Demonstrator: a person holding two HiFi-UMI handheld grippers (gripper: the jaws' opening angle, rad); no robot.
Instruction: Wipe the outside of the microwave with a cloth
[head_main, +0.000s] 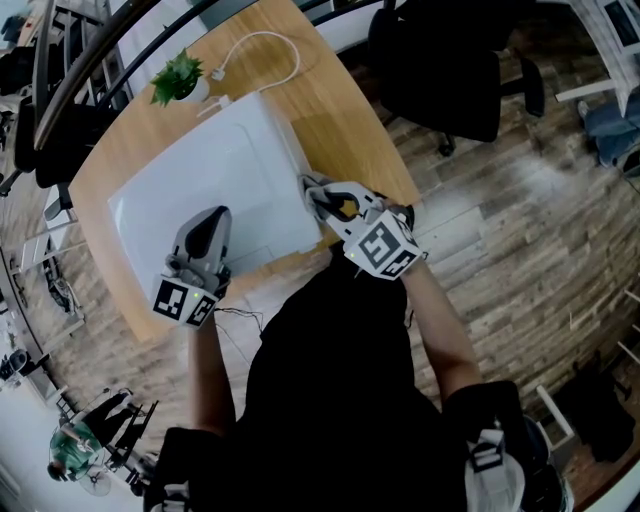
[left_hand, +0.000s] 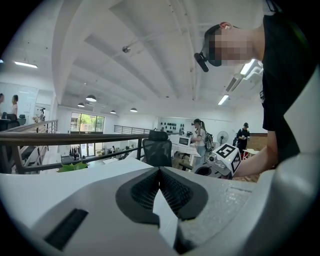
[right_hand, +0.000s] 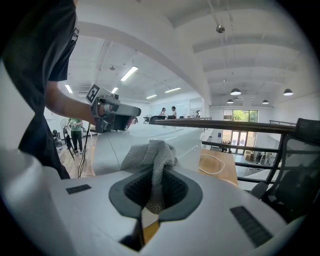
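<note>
Right claw (right_hand: 152, 175) with cloth (right_hand: 149, 152) at microwave (head_main: 200, 170) edge; plant (head_main: 177, 75), cable (head_main: 270, 38) beyond.

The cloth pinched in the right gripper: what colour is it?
The cloth is grey, loosely knitted; clearest in the right gripper view.

This looks like an open-plan office on a railed upper floor: past the left hand-held gripper (left_hand: 160, 171) a black mesh office chair (left_hand: 157, 150) stands by the railing (left_hand: 75, 137), people (left_hand: 199, 137) stand at far desks (left_hand: 185, 148), and pendant lamps (left_hand: 91, 98) hang above it.
</note>
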